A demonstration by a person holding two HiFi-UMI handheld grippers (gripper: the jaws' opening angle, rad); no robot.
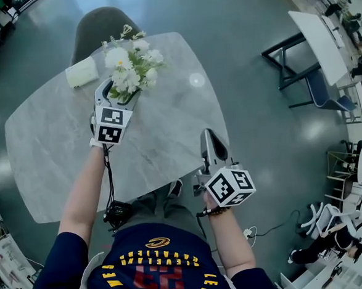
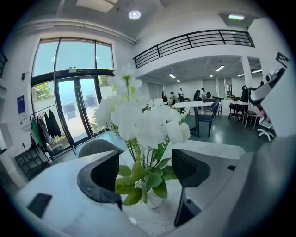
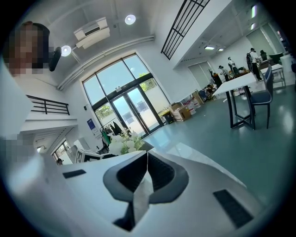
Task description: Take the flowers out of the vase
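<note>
**Item 1. Worktop** [image 1: 58,149]: pale marbled slab, smooth. Risk: I judge that anything knocked over here slides or rolls freely toward an edge.

**Item 2. Flowers** [image 1: 131,67]: white bunch with green leaves, standing in the vase near the middle of the worktop's far edge. Risk: if I close on leaves instead of stems, the leaves tear or slip and the bunch stays put. A grip on only part of the bunch would leave stems behind.

**Item 3. Left claw** [image 1: 118,92]: jaws wide apart, one either side of the lower leaves and stems [image 2: 138,159], pads not pressing on anything. Risk: it sits low, so closing here may catch the vase rim as well.

**Item 4. Right claw** [image 1: 213,146]: jaws together, nothing between them, over the worktop's near edge toward the right corner, well apart from the vase. Risk: nothing steadies the vase.

**Item 5. Vase** [image 2: 152,196]: small, pale, mostly hidden by leaves. Risk: unheld, it may lift with snug stems, then drop or tip. A slanted pull would lever it over.
</note>
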